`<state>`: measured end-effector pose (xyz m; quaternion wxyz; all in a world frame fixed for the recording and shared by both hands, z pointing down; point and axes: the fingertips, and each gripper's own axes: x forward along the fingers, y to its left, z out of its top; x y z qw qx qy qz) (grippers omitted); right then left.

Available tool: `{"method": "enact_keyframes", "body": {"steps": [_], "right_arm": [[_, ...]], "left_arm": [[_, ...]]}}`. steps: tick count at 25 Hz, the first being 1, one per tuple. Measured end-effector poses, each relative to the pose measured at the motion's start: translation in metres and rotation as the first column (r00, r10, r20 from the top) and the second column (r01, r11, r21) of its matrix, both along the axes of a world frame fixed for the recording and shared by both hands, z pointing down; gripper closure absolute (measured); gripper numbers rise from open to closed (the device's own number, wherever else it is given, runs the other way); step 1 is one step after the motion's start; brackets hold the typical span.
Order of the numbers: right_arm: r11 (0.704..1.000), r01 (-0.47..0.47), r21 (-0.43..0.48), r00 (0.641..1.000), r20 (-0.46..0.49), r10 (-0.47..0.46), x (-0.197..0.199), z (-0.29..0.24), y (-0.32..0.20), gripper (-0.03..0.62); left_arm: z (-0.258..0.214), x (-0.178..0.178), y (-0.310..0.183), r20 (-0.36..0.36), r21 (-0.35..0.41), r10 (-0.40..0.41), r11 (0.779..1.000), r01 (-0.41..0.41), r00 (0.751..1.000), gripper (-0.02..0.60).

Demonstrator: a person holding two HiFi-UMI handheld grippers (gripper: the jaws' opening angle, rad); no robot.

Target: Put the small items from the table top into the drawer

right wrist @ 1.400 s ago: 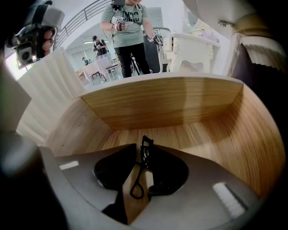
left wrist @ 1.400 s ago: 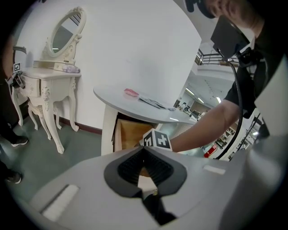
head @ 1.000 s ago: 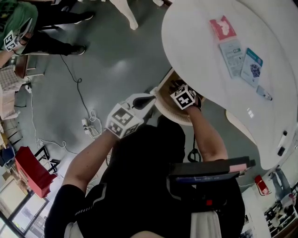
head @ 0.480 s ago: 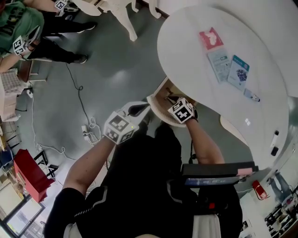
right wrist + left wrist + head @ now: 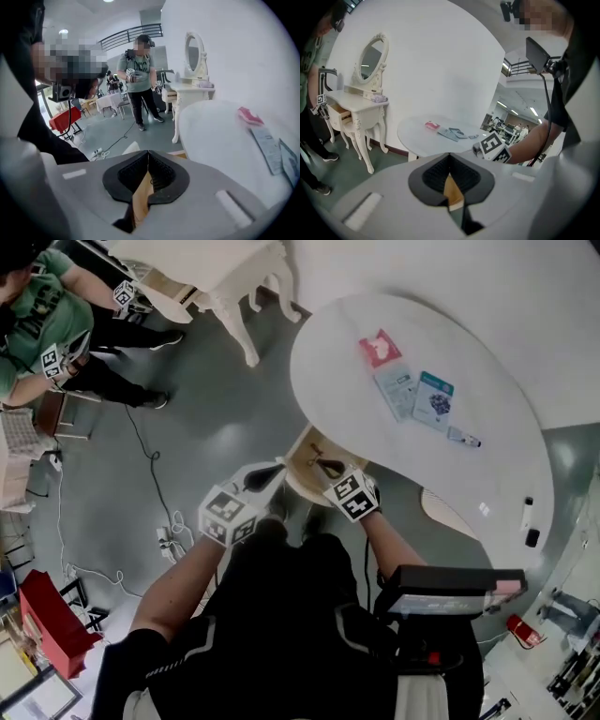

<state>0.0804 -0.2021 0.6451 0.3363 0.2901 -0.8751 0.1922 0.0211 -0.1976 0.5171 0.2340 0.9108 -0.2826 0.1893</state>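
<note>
The round white table (image 5: 487, 456) bears the small items in a loose row near its far side: a pink packet (image 5: 380, 349), a pale blue-grey packet (image 5: 396, 390) just beside it, a teal-and-white packet (image 5: 434, 396) touching that one's edge, and a small pen-like item (image 5: 465, 437) a little apart toward the person. Two small dark things lie well apart from these near the table's right rim, too small to tell. Under the table's near edge the open wooden drawer (image 5: 307, 452) juts out toward the person; something small and dark shows inside it, but what it is I cannot tell. The left gripper (image 5: 272, 471) hangs just beside the drawer's left side, its jaws pressed together with nothing between them, as the left gripper view (image 5: 450, 176) shows. The right gripper (image 5: 330, 471) sits above the drawer's right part; its jaws have just been closing and now meet, with nothing between the pads (image 5: 147, 176). Across the grey floor stands a white dressing table with an oval mirror (image 5: 370, 61), and a person in a green shirt (image 5: 138, 63) stands beside it.
</note>
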Motion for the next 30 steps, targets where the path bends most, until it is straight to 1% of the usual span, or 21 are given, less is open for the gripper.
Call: {"method": "enact_keyframes", "body": {"steps": [3, 6, 10, 14, 18, 21, 24, 25, 27, 29, 30], "right_arm": [[0.998, -0.04, 0.045, 0.998, 0.054, 0.037, 0.005, -0.039, -0.005, 0.589], [0.993, -0.055, 0.1, 0.992, 0.115, 0.043, 0.001, -0.078, -0.005, 0.589], [0.979, -0.085, 0.187, 0.984, 0.17, 0.053, 0.003, -0.123, -0.011, 0.589], [0.964, -0.12, 0.237, 0.972, 0.227, 0.065, 0.01, -0.155, -0.012, 0.589], [0.947, -0.167, 0.273, 0.951, 0.3, 0.081, 0.021, -0.183, -0.011, 0.591], [0.924, -0.201, 0.324, 0.936, 0.342, 0.083, 0.025, -0.21, -0.01, 0.591], [0.91, -0.229, 0.345, 0.919, 0.386, 0.085, 0.025, -0.232, -0.004, 0.591], [0.901, -0.24, 0.36, 0.915, 0.394, 0.087, 0.025, -0.239, -0.002, 0.591], [0.874, -0.281, 0.397, 0.905, 0.414, 0.103, 0.027, -0.257, -0.001, 0.592], [0.849, -0.332, 0.41, 0.886, 0.445, 0.132, 0.029, -0.273, -0.003, 0.592], [0.843, -0.351, 0.408, 0.877, 0.458, 0.144, 0.029, -0.279, -0.003, 0.592]], "left_arm": [[-0.018, 0.008, -0.006, -0.035, 0.05, -0.006, 0.999, 0.008, 0.999, 0.58], [-0.031, 0.007, -0.008, -0.055, 0.077, -0.024, 0.997, 0.028, 0.998, 0.58], [-0.051, 0.008, -0.014, -0.086, 0.123, -0.051, 0.99, 0.062, 0.995, 0.58], [-0.069, 0.008, -0.015, -0.115, 0.155, -0.092, 0.982, 0.11, 0.989, 0.58], [-0.079, 0.011, -0.014, -0.107, 0.182, -0.123, 0.973, 0.141, 0.987, 0.581], [-0.092, 0.009, -0.014, -0.109, 0.196, -0.145, 0.967, 0.164, 0.983, 0.581], [-0.108, 0.004, -0.008, -0.128, 0.211, -0.149, 0.962, 0.174, 0.981, 0.581], [-0.113, 0.002, -0.006, -0.136, 0.216, -0.155, 0.959, 0.182, 0.978, 0.581], [-0.126, -0.004, -0.006, -0.158, 0.229, -0.172, 0.952, 0.205, 0.972, 0.581], [-0.14, -0.01, -0.007, -0.177, 0.253, -0.171, 0.944, 0.213, 0.969, 0.581], [-0.146, -0.013, -0.006, -0.184, 0.266, -0.164, 0.941, 0.21, 0.969, 0.581]]}}
